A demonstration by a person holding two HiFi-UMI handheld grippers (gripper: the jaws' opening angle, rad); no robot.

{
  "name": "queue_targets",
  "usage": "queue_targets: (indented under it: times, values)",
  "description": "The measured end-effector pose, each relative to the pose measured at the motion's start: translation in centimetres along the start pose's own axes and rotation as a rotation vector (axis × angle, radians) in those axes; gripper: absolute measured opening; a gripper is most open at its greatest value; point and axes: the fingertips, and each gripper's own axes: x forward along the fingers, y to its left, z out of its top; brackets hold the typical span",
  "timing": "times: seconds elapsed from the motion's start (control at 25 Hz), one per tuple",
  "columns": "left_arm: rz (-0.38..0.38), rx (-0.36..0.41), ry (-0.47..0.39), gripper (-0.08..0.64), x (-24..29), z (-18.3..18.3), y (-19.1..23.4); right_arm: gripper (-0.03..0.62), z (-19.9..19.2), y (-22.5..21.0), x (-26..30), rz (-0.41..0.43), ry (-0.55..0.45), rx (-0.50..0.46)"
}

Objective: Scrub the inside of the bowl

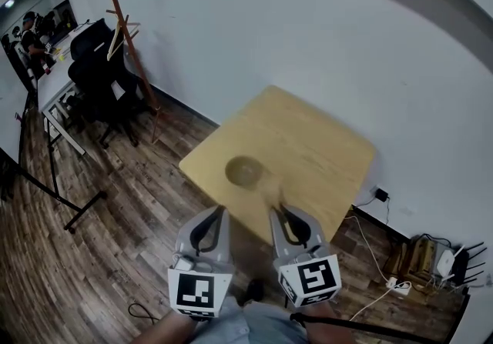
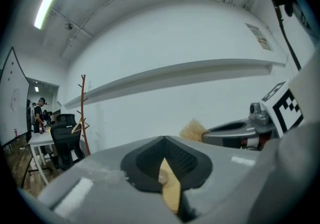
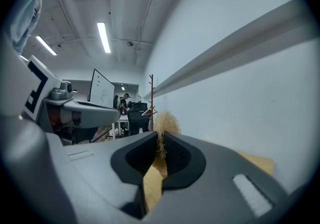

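Note:
A tan bowl (image 1: 245, 172) stands near the front edge of a square wooden table (image 1: 323, 142). Both grippers hover side by side in front of that edge, short of the bowl and pointing towards it. My left gripper (image 1: 221, 210) is shut with nothing in it; in the left gripper view its jaws (image 2: 164, 140) meet, and a strip of table shows below them. My right gripper (image 1: 277, 208) is shut on a straw-coloured fibrous scrubber (image 3: 164, 122), whose tuft sticks out past the fingertips. That scrubber (image 2: 192, 130) also shows in the left gripper view, at the right gripper's tip.
A white wall runs behind the table. A wooden coat rack (image 1: 127, 35) and black office chairs (image 1: 100, 73) stand at the back left, near a white desk with a person (image 1: 35, 38). A black stand (image 1: 69, 200) lies on the floor left. Cables and a power strip (image 1: 397, 285) lie right.

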Motion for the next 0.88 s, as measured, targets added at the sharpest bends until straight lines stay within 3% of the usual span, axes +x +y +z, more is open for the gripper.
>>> queue_targets:
  times: [0.12, 0.4, 0.6, 0.76, 0.88]
  values:
    - [0.008, 0.020, -0.012, 0.020, 0.6, 0.2, 0.8, 0.031, 0.4, -0.2, 1.0, 0.007, -0.005, -0.005]
    - [0.012, -0.025, -0.011, 0.020, 2.6, -0.2, 3.1, 0.031, 0.7, -0.6, 3.6, -0.004, 0.006, -0.031]
    - [-0.026, -0.046, 0.018, 0.020, 5.9, -1.4, 4.6, 0.031, 0.3, -1.8, 6.3, -0.039, 0.031, -0.025]
    - [-0.076, 0.012, 0.048, 0.020, 9.2, -3.1, 6.2, 0.031, -0.5, -3.0, 9.1, -0.060, 0.054, -0.017]
    - [-0.105, -0.006, 0.094, 0.020, 11.4, -4.9, 6.9, 0.029, -2.0, -3.8, 11.0, -0.069, 0.086, 0.003]
